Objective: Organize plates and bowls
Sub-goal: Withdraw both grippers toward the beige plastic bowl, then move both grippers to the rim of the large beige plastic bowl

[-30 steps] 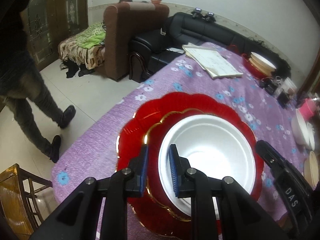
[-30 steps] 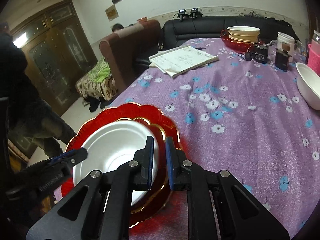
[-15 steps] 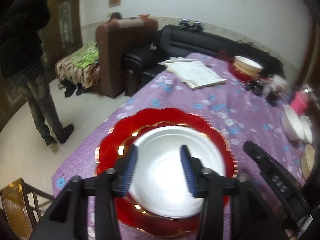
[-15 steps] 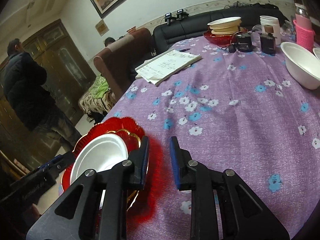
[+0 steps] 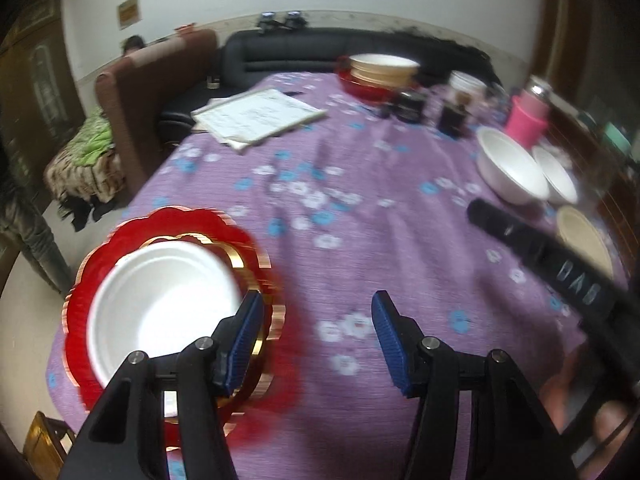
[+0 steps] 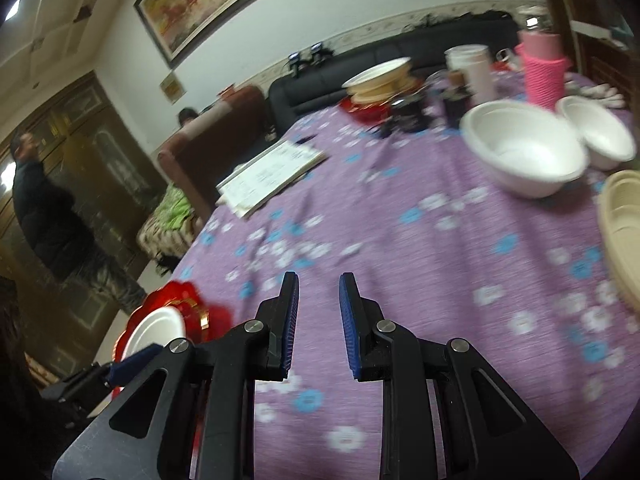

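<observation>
1. Left gripper [image 5: 318, 334]: angled down over purple tablecloth [image 5: 360, 208], jaws just been opening, wide, nothing between them.
2. Right gripper [image 6: 319, 320]: narrow gap, empty.
3. White bowl [image 5: 160, 304]: mouth up, nested in red plate [image 5: 176, 224] at table's near-left edge.

Home living/dining room, lived-in.

We see a surface under a purple floral cloth [image 6: 440, 240] with a black leather sofa [image 5: 320, 52] at its far edge, a brown armchair [image 5: 152, 92], a framed painting [image 6: 224, 4] on the white wall, and dark carved wooden doors [image 6: 100, 168]. On the cloth we see a red scalloped plate [image 5: 96, 280], white bowls [image 6: 524, 152], a papers stack [image 5: 256, 116] and a pink cup [image 6: 544, 72]. A person [image 6: 44, 216] stands on the tiled floor; clothes lie heaped by the armchair [image 5: 84, 164].
</observation>
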A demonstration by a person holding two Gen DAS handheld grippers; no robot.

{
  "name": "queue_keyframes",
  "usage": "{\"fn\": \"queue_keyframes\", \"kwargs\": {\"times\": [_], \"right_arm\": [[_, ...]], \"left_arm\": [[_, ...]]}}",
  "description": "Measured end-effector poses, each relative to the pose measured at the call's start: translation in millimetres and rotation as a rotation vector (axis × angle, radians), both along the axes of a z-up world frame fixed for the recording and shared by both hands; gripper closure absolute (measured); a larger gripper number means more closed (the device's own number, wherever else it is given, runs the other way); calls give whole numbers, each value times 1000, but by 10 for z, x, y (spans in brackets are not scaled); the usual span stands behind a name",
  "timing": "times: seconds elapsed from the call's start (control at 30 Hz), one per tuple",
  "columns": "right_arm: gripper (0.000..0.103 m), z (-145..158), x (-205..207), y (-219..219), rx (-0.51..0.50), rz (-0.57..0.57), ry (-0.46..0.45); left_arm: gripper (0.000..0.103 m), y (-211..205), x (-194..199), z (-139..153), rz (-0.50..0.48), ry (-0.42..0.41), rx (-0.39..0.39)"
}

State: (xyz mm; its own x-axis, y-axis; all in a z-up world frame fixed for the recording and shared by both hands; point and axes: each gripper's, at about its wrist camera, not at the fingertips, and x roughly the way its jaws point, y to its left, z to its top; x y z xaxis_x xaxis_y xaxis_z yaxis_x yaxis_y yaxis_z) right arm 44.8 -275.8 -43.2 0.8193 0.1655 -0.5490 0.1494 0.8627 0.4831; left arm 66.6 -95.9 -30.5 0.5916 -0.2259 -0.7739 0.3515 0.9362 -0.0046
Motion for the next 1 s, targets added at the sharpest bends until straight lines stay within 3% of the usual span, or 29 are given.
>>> {"fn": "queue_keyframes", "kwargs": {"times": [0.1,0.2,0.37,0.6,1.0], "right_arm": [[79,48,-159,-322,-14,-51,4],[54,93,-315,-618,-20,-102,-4],[54,183,-668,-1122,-62,-210,-29],[54,245,-1126,-1719,-108,-365,-53],[54,59,-1508,-2417,-59,-516,-14]], "left_arm": [[47,-236,-58,4,-54,8,17],[47,-485,-126,34,-115,17,24],[47,-911,-215,70,-216,29,43],[47,-1282,-285,65,-280,42,67],[47,-1861,-329,71,-372,30,109]]}}
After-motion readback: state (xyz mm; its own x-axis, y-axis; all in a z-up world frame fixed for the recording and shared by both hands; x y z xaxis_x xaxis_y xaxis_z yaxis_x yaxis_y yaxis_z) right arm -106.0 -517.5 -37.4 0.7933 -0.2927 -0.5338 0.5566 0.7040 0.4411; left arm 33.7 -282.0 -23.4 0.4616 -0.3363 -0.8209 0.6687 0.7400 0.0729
